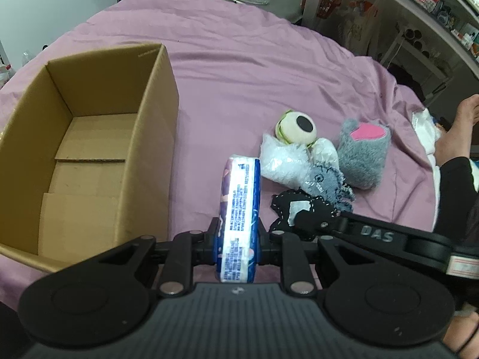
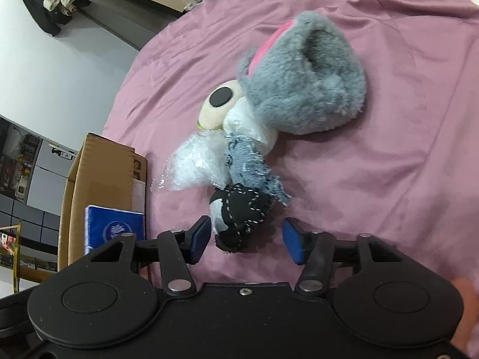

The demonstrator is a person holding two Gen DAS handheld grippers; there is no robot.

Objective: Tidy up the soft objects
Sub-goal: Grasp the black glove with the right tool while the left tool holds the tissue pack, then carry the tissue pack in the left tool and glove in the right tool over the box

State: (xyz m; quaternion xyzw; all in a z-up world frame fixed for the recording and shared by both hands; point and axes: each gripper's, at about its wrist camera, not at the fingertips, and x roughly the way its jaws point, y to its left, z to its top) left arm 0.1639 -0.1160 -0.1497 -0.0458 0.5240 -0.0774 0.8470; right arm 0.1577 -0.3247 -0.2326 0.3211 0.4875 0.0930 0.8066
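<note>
At the left of the left wrist view one open brown cardboard box (image 1: 89, 149) stands on the pink-purple bed sheet (image 1: 239, 68), its inside bare down to the folded bottom flaps. Just right of it, low in the frame's middle, the left hand-held gripper (image 1: 236, 239) is clenched on one blue and white plastic-wrapped tissue pack (image 1: 239, 218), held on edge, printed side up, beside the box's right wall and outside it.

Right of the pack the soft things lie in one loose heap, touching each other. Counted: one crinkled clear plastic bag with white filling (image 1: 281, 164); one cream round plush with a large black spot and green trim (image 1: 296, 127) above it; one frayed blue denim scrap (image 1: 329, 182); one black fabric pouch with white stitching (image 1: 302, 212) at the heap's near end; and one grey fluffy plush slipper with a pink inner patch (image 1: 363, 152) at the far right. A person's bare foot (image 1: 458, 131) shows at the right edge.

In the right wrist view the box sits at lower left with the pack's blue face before it. The right hand-held gripper (image 2: 244, 240), low centre, is spread wide, its blue pads (image 2: 199, 239) flanking the black pouch's near end; whether the left pad touches it is unclear
</note>
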